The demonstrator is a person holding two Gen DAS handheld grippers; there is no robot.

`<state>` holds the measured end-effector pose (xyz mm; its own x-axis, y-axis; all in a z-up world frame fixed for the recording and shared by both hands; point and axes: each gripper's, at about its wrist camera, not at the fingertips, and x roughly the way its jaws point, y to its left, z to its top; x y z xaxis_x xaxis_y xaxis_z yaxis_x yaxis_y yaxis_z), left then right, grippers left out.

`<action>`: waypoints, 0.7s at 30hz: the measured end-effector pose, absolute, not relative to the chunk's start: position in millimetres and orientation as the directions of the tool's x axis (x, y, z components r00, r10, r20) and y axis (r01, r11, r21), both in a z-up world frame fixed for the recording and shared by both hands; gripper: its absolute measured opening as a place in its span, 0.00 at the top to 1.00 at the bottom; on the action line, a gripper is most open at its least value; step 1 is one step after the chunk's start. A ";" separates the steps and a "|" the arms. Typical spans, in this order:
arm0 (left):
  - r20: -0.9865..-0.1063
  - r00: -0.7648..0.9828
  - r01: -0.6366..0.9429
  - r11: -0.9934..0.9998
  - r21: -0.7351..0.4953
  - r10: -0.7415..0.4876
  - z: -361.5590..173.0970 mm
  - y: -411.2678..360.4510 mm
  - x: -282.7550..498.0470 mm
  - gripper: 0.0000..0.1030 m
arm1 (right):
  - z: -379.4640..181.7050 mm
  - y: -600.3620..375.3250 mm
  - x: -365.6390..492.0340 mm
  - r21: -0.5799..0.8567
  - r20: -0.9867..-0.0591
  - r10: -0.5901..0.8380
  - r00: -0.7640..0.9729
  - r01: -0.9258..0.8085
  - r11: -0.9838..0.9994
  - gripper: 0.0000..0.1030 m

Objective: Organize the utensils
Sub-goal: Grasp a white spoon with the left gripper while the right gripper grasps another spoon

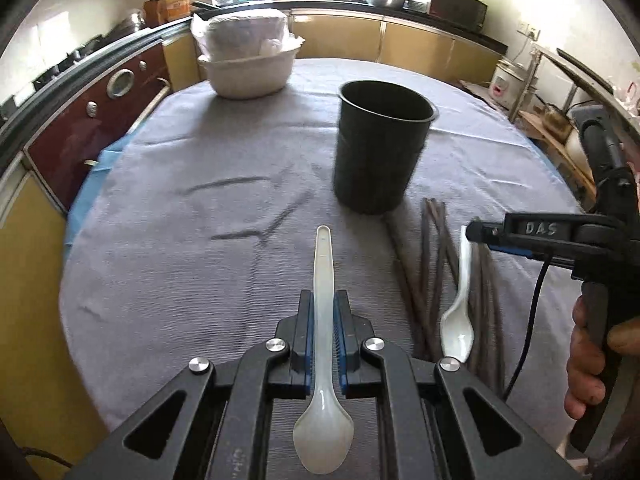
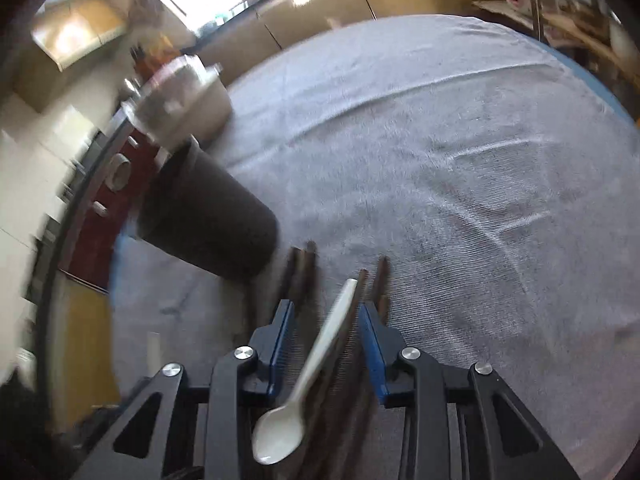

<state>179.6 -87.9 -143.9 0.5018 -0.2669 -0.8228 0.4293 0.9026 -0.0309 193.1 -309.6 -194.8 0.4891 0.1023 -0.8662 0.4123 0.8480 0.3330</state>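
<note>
My left gripper (image 1: 324, 296) is shut on the handle of a translucent white spoon (image 1: 323, 436). The spoon's bowl points back toward the camera and its handle sticks out forward, above the grey cloth. A black cup (image 1: 380, 148) stands upright ahead and slightly right. Right of it lie several dark chopsticks (image 1: 428, 264) with a second white spoon (image 1: 460, 320) on top. My right gripper (image 2: 326, 306) hangs over that pile with its jaws apart. The second spoon (image 2: 316, 360) and chopsticks (image 2: 300, 268) lie between the jaws, unpressed. The black cup (image 2: 208, 220) is at the left in the right wrist view.
A white bowl (image 1: 248, 72) holding a plastic-wrapped bundle sits at the table's far left. The round table carries a grey cloth (image 1: 200, 280). Kitchen cabinets and counters ring the table. A person's hand (image 1: 588, 364) grips the right tool's handle at the right edge.
</note>
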 end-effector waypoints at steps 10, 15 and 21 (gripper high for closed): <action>-0.808 0.578 0.345 0.931 0.115 -0.115 -142.0 -74.5 180.3 0.90 | -200.8 -306.0 194.8 0.248 -0.895 0.049 0.442 0.404 0.881 0.87; -0.807 0.581 0.336 0.934 0.118 -0.107 -143.2 -69.8 176.9 0.90 | -192.7 -308.8 179.0 0.306 -0.872 0.094 0.480 0.386 0.870 0.98; -0.805 0.584 0.331 0.937 0.115 -0.107 -142.7 -68.0 175.3 0.90 | -186.2 -318.1 166.8 0.450 -0.826 0.219 0.520 0.373 0.811 0.94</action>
